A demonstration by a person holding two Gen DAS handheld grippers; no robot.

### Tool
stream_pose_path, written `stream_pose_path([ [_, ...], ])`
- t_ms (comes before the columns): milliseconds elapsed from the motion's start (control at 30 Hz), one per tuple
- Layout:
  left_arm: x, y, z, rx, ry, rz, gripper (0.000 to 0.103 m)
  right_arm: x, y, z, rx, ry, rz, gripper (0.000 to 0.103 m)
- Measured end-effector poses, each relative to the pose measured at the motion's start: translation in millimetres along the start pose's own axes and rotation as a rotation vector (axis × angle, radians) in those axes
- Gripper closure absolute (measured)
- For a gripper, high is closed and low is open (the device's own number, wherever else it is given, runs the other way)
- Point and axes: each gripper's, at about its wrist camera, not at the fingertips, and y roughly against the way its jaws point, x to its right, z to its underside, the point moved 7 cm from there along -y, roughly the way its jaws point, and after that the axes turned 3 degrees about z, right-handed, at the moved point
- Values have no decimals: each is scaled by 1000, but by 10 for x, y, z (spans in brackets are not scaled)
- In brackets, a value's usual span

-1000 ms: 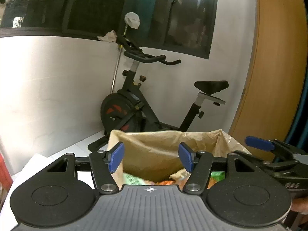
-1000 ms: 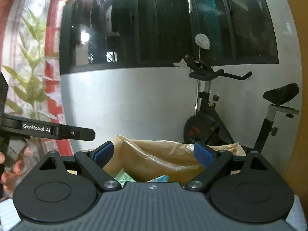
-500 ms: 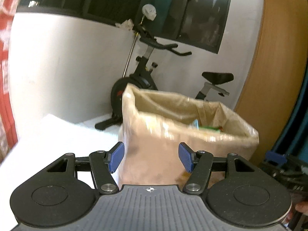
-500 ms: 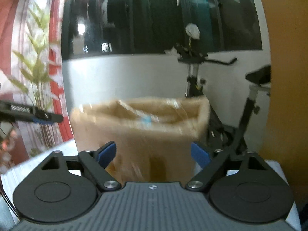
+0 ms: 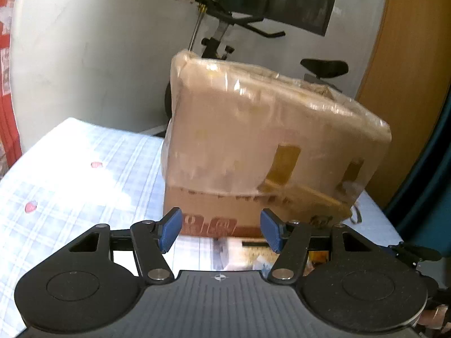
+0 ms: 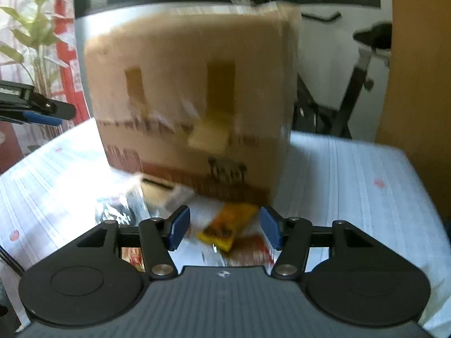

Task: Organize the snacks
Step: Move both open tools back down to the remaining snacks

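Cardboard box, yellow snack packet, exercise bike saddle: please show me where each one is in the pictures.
cardboard box (image 5: 253,140), left wrist view, front wall under the plastic wrap
yellow snack packet (image 6: 225,226), right wrist view, its middle
exercise bike saddle (image 5: 324,67), left wrist view, its top

The cardboard box (image 6: 191,90) beyond the fingers is smeared by motion, so its print cannot be read. Between the fingertips, the snack packets (image 6: 222,228) are blurred too. In the left view, the box hides the exercise bike (image 5: 321,66) partly.

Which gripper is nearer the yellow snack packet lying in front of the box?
Right. The right gripper hovers open just over the yellow snack packet; the left gripper faces the cardboard box, off to the left.
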Motion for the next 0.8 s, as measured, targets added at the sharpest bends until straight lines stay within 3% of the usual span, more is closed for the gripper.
stream_pose_path([
  [100, -16, 1, 144, -27, 9, -6, 39, 6, -60, 147, -35, 14, -4, 26],
  [133, -26, -10, 177, -34, 13, -9, 39, 16, -76, 174, -38, 27, -3, 25],
  [533, -41, -71, 314, -73, 15, -4, 39, 128, -485, 293, -167, 86, -22, 23],
  [800, -46, -97, 371, -85, 39, 9, 39, 5, -295, 360, -212, 2, -51, 23],
])
